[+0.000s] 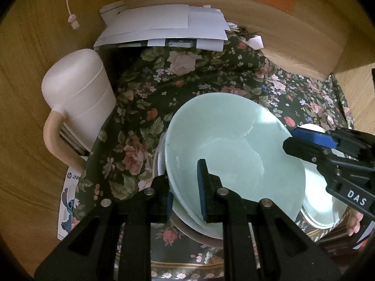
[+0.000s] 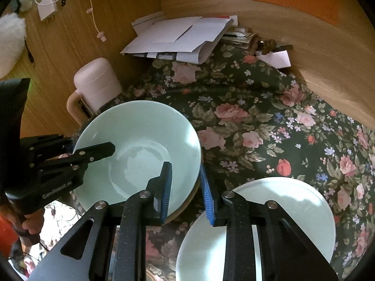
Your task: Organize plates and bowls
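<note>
Blue-padded fingers (image 1: 202, 187) of the left gripper (image 1: 185, 194) filled the bottom of the left wrist view, one inside and one outside the near rim of the green bowl (image 1: 229, 149); the jaws looked clamped on that wall. From the other side the right gripper (image 2: 186, 192) straddled the bowl's opposite rim at lower centre of the right wrist view, one pad inside, one outside, yet a gap showed between the outer pad and the rim, so whether it had closed on the bowl could not be told.

The green bowl sat at centre of both views, apparently on top of something: a brownish rim (image 2: 187, 205) peeked from beneath its lower edge, and a pale edge showed at its left side in the left wrist view. That suggested stacking was under way, with at least one piece already nested. A white plate (image 2: 281, 215) lay alone at lower right of the right wrist view, just beside the stack and apart from it, so it likely remained to be sorted.

Counted: one green bowl, one white plate, and at least one further dish beneath the bowl, its kind unclear. Two grippers.

Beyond them spread the floral cloth (image 2: 269, 121) over the bench. A pink lidded container (image 1: 77, 93) stood at left, and a heap of white papers (image 1: 164, 25) lay at top centre against the wooden wall (image 2: 328, 53).
</note>
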A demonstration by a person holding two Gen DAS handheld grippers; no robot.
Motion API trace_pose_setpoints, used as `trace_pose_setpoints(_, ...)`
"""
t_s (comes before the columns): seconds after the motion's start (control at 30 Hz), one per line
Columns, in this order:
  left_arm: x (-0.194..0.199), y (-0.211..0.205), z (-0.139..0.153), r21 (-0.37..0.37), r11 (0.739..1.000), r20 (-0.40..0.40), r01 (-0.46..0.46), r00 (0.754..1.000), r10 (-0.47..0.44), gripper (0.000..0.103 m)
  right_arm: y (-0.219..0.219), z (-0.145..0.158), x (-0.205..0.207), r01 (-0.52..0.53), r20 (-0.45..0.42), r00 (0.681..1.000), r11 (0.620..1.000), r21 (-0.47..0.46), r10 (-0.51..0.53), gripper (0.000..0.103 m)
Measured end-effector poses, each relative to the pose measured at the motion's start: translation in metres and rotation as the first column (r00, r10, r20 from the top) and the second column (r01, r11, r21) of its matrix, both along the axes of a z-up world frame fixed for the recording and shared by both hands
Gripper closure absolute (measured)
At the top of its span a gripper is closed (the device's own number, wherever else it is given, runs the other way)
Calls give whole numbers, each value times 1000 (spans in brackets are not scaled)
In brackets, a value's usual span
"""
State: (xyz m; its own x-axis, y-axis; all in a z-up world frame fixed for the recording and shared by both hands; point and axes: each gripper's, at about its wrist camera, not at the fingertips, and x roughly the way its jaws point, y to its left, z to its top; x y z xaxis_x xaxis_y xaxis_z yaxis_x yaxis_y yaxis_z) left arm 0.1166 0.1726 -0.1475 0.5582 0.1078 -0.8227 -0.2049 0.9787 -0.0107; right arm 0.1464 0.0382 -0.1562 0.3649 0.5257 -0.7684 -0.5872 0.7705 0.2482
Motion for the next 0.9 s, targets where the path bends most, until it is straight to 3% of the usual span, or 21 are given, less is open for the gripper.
trace_pose_setpoints(0.17, 7, 5, 4, -71, 997, -23, -14, 1000, 12, 75, -4, 7, -2, 10, 18, 1000, 1000, 6, -10, 78)
trace_pose_setpoints(0.27, 9, 5, 8, -80, 996, -29, -28, 999, 26, 75, -7, 9, -2, 15, 19, 1000, 1000, 12, -16, 77)
trace_pose_setpoints(0.33, 9, 5, 13, -68, 997, -26, -30, 999, 28, 74, -8, 10, -2, 17, 21, 1000, 1000, 12, -17, 74)
trace_pose_setpoints(0.47, -1, 0, 34, 15, 1000, 76, -12, 997, 11, 52, -9, 11, -1, 24, 25, 999, 1000, 15, -25, 67)
trace_pose_setpoints(0.57, -8, -3, 44, 56, 998, 113, 7, 993, -13, 47, -9, 11, 0, 26, 21, 999, 1000, 16, -26, 64)
trace_pose_setpoints(0.8, -14, 13, 16, 28, 999, 31, -37, 999, 36, 47, -2, 3, 1, 17, 2, 1000, 1000, 6, -17, 55)
trace_pose_setpoints(0.9, -18, 22, -1, -21, 998, -12, -51, 999, 51, 47, 2, -4, 4, 8, -20, 1000, 1000, -4, -8, 55)
